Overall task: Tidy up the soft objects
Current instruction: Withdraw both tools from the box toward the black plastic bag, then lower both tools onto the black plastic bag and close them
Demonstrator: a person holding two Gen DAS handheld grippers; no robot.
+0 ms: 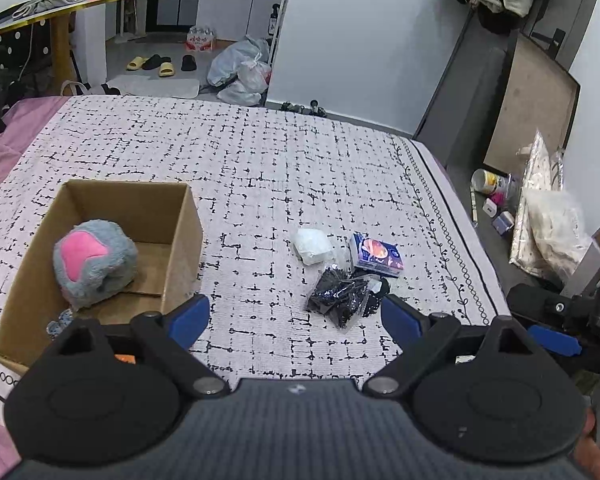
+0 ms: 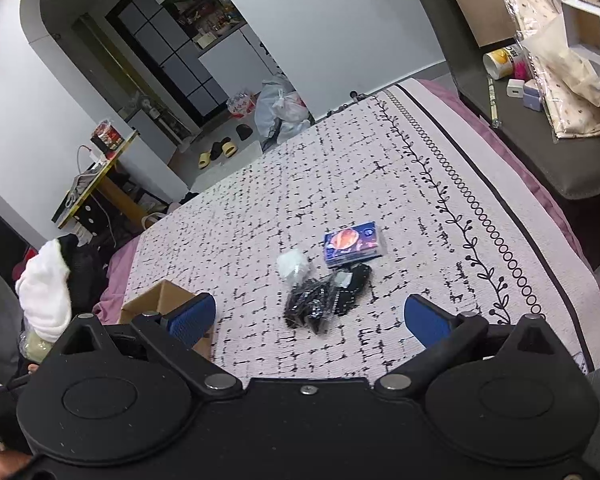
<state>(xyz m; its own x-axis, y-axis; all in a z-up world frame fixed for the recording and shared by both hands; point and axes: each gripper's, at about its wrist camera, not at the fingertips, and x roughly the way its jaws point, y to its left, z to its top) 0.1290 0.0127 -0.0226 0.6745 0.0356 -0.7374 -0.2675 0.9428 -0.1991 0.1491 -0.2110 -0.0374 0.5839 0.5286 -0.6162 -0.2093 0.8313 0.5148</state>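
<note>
On the bed point(image 1: 260, 168), a cardboard box point(image 1: 180, 240) sits just beyond the left gripper's left finger point(image 1: 192, 316), with a plush toy point(image 1: 94, 266) inside it. Ahead of its right finger point(image 1: 400, 320) lie a clear bag of small parts point(image 1: 340, 294), a tissue pack point(image 1: 376, 254) behind that, and a crumpled wad point(image 1: 312, 246) beside the pack, toward the box.

Left gripper point(image 1: 296, 318) held tilted downward, blue pads point(image 1: 192, 320) spread wide, nothing gripped, right gripper point(image 2: 312, 320) likewise angled down, jaws parted, empty
</note>
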